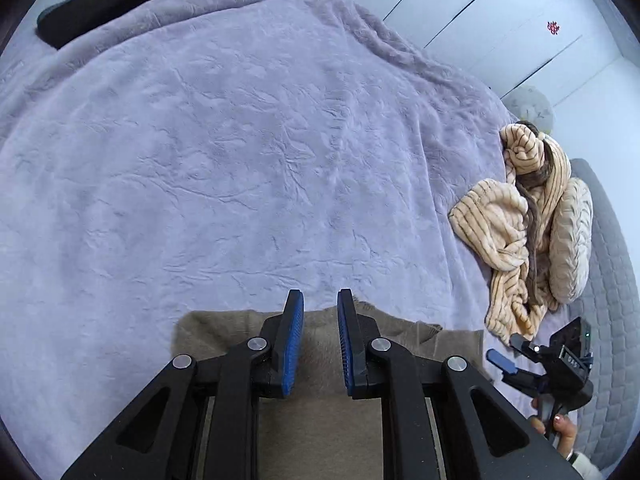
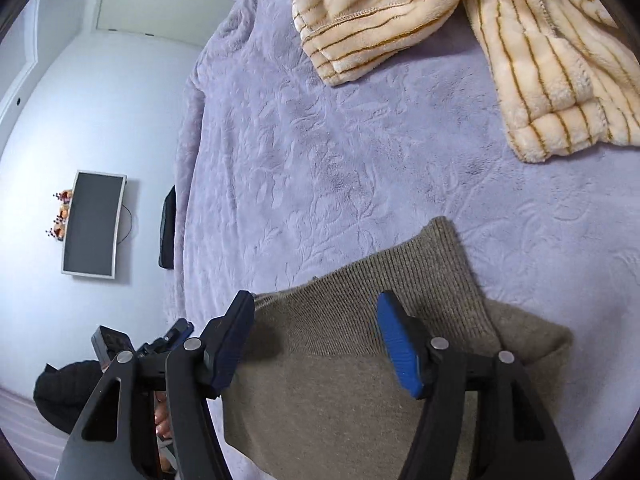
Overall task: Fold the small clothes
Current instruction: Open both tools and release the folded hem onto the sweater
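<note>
Brown knit garment (image 2: 340, 392) lying flat on the lavender blanket (image 1: 240, 160) at the bed's near edge, one ribbed part (image 2: 432, 280) angled up and away toward the striped fleece. Left gripper (image 1: 320, 344) above it, fingers a narrow gap apart with nothing pinched; right gripper (image 2: 316, 344) spread wide over the knit, gripping nothing. Cream striped fleece clothes (image 1: 520, 232) heaped at the bed's right side beside a pillow (image 1: 572, 236). Broad open blanket beyond; white wardrobe doors (image 1: 500, 20) behind.

Left gripper (image 1: 320, 304) at lower centre, jaws narrowly parted, nothing clamped. Right gripper (image 2: 316, 312) lower centre, jaws wide apart.
</note>
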`<state>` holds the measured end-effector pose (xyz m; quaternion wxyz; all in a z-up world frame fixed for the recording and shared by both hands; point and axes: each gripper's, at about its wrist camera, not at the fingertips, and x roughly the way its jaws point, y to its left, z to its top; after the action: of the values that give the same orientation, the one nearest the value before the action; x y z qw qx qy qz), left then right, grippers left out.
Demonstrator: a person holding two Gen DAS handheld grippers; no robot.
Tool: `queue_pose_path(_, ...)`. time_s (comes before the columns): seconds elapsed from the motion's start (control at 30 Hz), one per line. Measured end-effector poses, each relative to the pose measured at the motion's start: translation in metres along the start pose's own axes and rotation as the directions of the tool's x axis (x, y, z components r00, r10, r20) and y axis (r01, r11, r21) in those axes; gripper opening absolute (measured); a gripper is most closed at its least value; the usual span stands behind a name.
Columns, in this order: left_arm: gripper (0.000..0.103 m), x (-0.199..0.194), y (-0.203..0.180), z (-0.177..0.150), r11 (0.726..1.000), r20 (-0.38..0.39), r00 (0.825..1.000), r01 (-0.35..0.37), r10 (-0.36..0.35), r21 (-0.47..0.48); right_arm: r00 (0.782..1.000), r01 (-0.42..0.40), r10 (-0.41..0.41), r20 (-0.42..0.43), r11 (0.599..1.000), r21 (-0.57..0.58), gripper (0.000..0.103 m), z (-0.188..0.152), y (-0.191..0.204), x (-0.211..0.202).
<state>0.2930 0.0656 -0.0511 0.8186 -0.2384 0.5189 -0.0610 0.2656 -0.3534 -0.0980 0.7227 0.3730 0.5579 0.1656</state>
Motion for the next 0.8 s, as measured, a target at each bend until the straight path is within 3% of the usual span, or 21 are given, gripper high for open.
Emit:
queue_pose_path(0.17,0.017,-0.01,0.01,-0.034,0.99,-0.072,0.993,-0.087,0.095,0.111,0.996,0.077,-0.078,-0.052,0.997,-0.025,0.069,-0.035,-0.019,-0.024)
queue_pose_path(0.3,0.017,-0.01,0.024,-0.06,0.993,-0.129,0.987,-0.087,0.097,0.081,0.995,0.085,-0.083,-0.062,0.996,0.031,0.069,-0.064,-0.044,-0.046)
queue_pose_path(0.43,0.017,-0.008,0.026,-0.068,0.984,-0.132,0.979,-0.144,0.158,0.105,0.99,0.111,-0.108,-0.094,0.993,0.035,0.069,-0.088,-0.054,-0.054)
queue_pose_path(0.53,0.017,-0.008,0.03,-0.066,0.992,-0.178,0.977,-0.102,0.114,0.08,0.978,0.155,-0.158,-0.135,0.987,-0.03,0.069,-0.104,-0.053,-0.055)
queue_pose_path(0.6,0.017,-0.008,0.028,-0.076,0.99,-0.242,0.965,-0.08,0.106,0.118,0.972,0.162,-0.171,-0.16,0.984,-0.067,0.069,-0.117,-0.052,-0.059)
queue_pose_path(0.67,0.017,-0.012,0.033,-0.096,0.98,-0.282,0.948,-0.104,0.149,0.169,0.965,0.186,-0.2,-0.169,0.978,-0.094,0.068,-0.127,-0.051,-0.061)
queue_pose_path(0.8,0.017,-0.019,0.05,-0.125,0.986,-0.347,0.929,-0.086,0.131,0.141,0.954,0.222,-0.231,-0.191,0.973,-0.067,0.068,-0.143,-0.063,-0.063)
